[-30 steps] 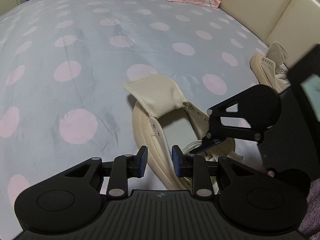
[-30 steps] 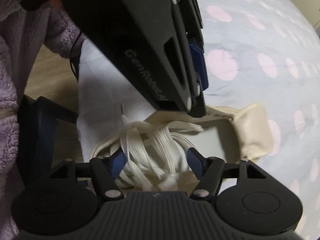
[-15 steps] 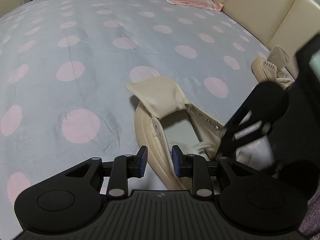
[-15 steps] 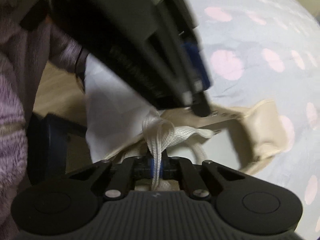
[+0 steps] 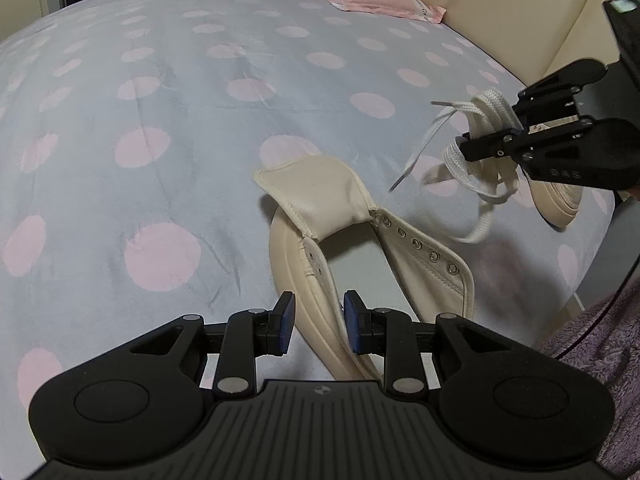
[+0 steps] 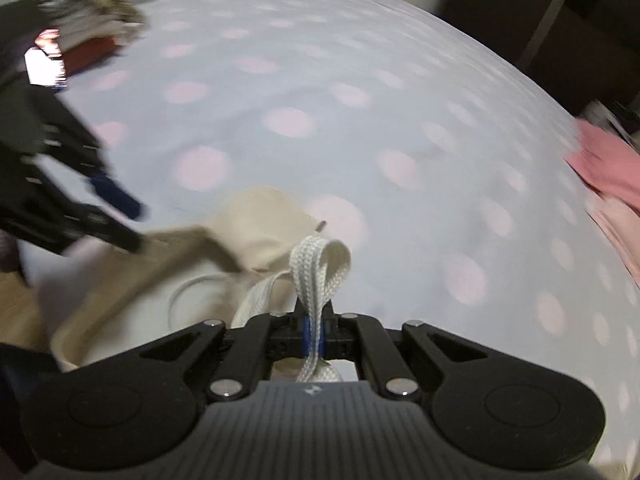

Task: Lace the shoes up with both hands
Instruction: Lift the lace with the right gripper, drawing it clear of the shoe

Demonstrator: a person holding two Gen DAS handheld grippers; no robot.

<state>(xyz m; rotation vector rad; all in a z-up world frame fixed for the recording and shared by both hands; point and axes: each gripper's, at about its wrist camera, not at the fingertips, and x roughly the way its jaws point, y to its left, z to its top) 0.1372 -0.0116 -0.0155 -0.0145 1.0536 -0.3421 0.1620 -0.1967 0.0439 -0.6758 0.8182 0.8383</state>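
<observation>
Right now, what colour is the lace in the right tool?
White, a woven flat lace; clearest in the right wrist view.

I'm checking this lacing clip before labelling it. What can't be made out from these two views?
- Left wrist view: the second cream shoe is largely covered by the right gripper and the bunched white lace.
- Left wrist view: the left gripper hides the rear of the near cream high-top shoe.
- Right wrist view: motion blur smears the items at top left.

Dim indoor light, soft shadows, fisheye bending at edges, left view sharp, right view motion-blurred
</observation>
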